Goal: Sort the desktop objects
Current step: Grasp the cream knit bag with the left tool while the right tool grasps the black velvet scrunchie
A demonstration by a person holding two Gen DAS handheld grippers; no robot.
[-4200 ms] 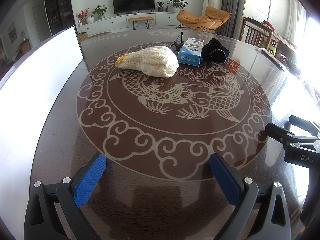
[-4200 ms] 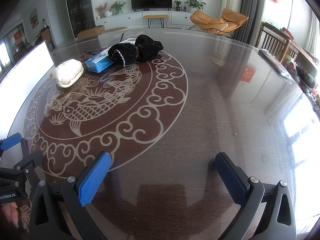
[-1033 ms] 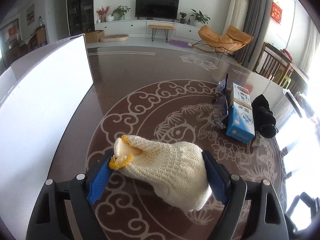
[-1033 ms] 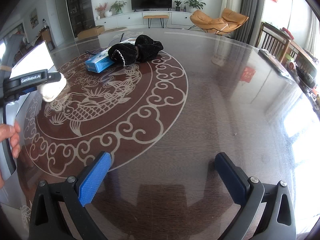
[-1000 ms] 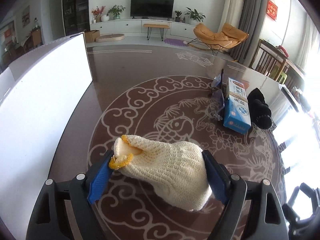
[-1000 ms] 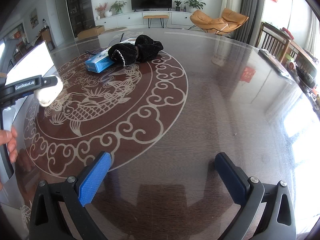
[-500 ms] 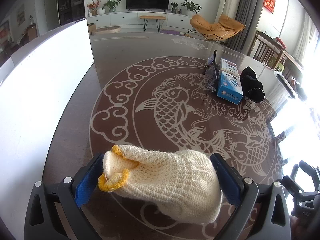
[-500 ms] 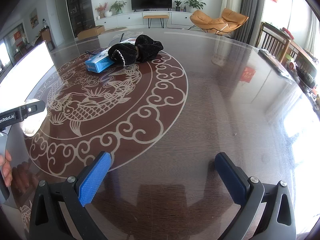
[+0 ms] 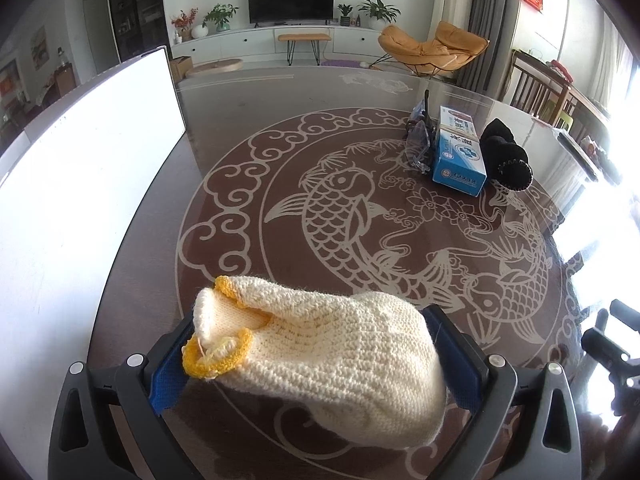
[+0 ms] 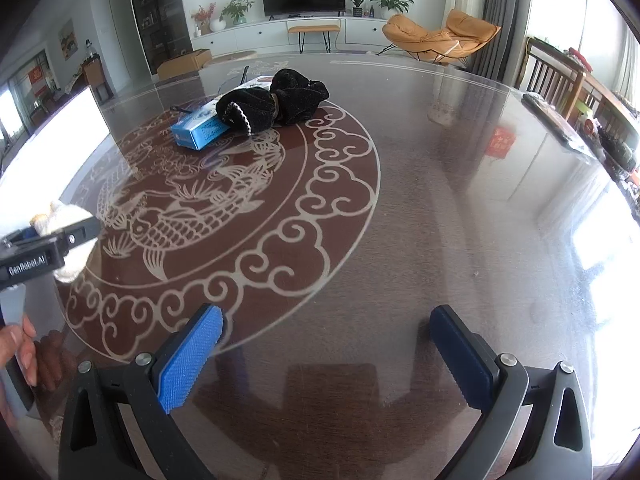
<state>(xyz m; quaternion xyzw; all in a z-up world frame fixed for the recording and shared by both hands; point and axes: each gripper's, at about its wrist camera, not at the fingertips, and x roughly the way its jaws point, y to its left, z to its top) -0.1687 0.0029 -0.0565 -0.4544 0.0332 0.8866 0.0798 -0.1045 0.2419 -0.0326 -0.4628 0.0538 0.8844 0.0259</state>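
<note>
A cream knitted glove with a yellow cuff lies on the dark table near its front left. It sits between the blue pads of my left gripper, whose jaws stand wide open around it. The right wrist view shows a bit of the same glove behind that gripper. My right gripper hangs open and empty over the table's near side. A blue box, a black knitted bundle and a clear bag lie together at the far right.
A tall white board stands along the table's left edge, close to the glove. A hand holds the left gripper's handle. Chairs and dark items line the table's right side.
The left jaws have spread wider and no longer squeeze the glove, which has sagged flatter between them. In the right wrist view the left gripper has sunk toward the near left. The right gripper has stayed still.
</note>
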